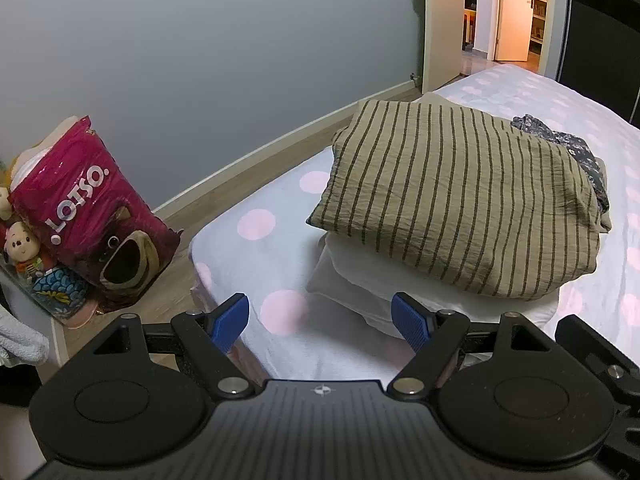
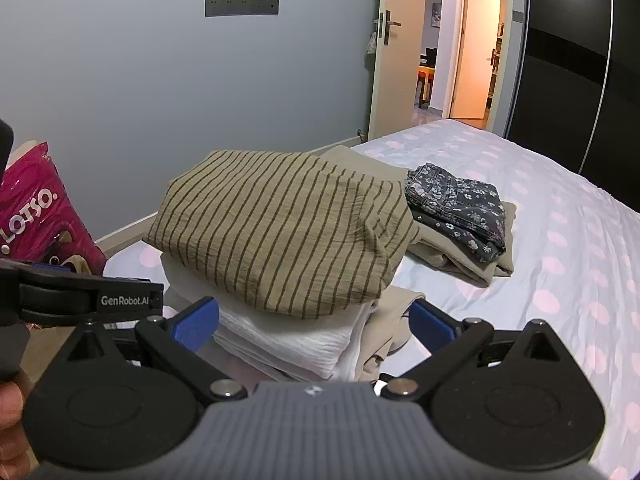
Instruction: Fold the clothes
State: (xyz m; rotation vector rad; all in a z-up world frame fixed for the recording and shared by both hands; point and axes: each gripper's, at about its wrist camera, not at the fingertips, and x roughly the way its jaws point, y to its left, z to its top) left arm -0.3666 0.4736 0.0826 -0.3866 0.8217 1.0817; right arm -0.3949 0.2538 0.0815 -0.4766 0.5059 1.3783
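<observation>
Apparently the striped top (image 1: 452, 204) lies folded on the stack. Both grippers, left (image 1: 320, 326) and right (image 2: 314, 322), gape empty; next needs another garment.

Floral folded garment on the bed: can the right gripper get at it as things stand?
Probably yes. The right gripper has its jaws open and holds nothing, and the floral garment lies uncovered on a beige piece. The striped stack sits nearer, slightly left, so it must pass beside it.

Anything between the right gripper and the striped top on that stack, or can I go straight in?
Nothing visible blocks it. The right gripper is open, its jaws either side of the white folded cloth, with the striped top lying on that just ahead. The left gripper is off to one side.
</observation>
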